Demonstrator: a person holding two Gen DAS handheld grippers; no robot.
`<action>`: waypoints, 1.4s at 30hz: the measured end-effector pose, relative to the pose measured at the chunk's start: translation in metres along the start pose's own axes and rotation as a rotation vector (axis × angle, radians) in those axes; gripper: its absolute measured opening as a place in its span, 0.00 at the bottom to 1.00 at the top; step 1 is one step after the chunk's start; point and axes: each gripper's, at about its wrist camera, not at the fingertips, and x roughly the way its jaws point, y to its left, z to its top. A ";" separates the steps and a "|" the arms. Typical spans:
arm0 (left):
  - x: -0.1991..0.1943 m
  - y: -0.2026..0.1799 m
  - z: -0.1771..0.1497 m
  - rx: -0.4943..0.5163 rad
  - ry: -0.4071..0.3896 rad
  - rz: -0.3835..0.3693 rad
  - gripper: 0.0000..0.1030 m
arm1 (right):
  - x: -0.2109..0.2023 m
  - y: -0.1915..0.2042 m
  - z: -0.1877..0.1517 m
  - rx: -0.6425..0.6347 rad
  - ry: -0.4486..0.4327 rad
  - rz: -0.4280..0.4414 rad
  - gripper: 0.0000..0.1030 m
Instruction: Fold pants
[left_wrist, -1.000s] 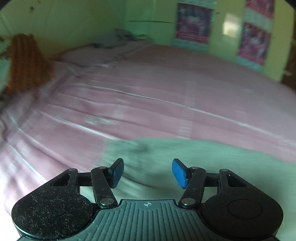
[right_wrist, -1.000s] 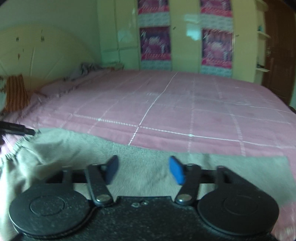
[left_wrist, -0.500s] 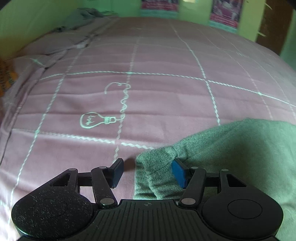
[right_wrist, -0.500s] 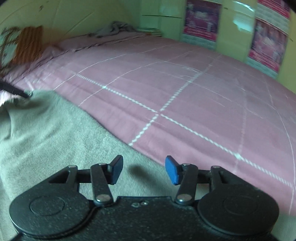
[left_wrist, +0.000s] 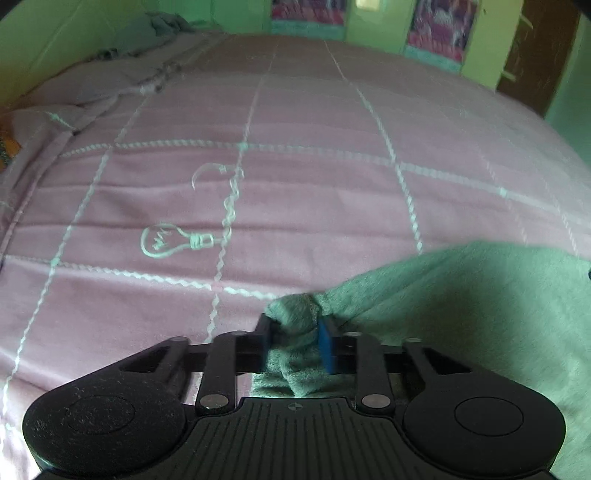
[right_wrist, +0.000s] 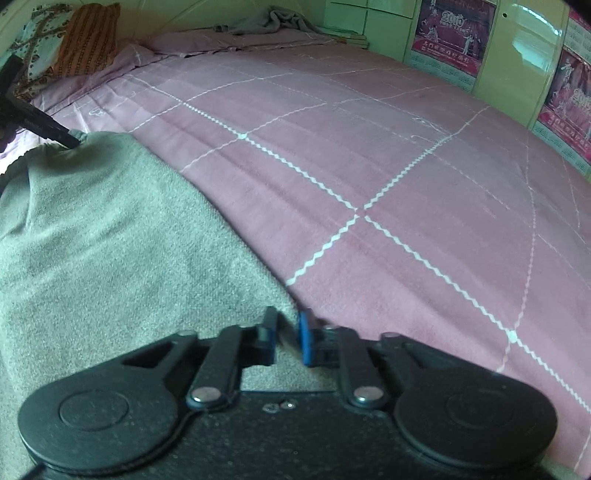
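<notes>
Left claw (left_wrist: 295, 341) has just closed, pinching a bunched corner of the pants (left_wrist: 461, 314) on the bed (left_wrist: 295, 184); right view shows right claw (right_wrist: 287, 338) just closed on their edge, fabric between pads barely visible.

The left gripper (left_wrist: 295, 345), open over the pants (left_wrist: 461, 314) a second ago, is now closed on a bunched corner of the cloth, which is squeezed between the blue pads (left_wrist: 327, 345); the jaws have just been closing. The right gripper (right_wrist: 289, 341), earlier open above the flat cloth, is now brought down to the far edge of the pants (right_wrist: 110, 240) and its jaws have just been closing, with the cloth's edge pinched between them. More bedsheet (left_wrist: 295, 184) and less wall is shown in both views than a second ago.
</notes>
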 end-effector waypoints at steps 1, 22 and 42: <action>-0.010 -0.003 -0.002 0.008 -0.033 0.003 0.21 | -0.006 0.002 0.000 0.003 -0.011 -0.013 0.07; -0.170 0.017 -0.208 -0.219 -0.194 -0.073 0.18 | -0.188 0.179 -0.154 0.031 -0.190 -0.107 0.12; -0.156 0.033 -0.210 -0.503 -0.121 -0.117 0.64 | -0.181 0.142 -0.191 0.842 -0.240 -0.019 0.45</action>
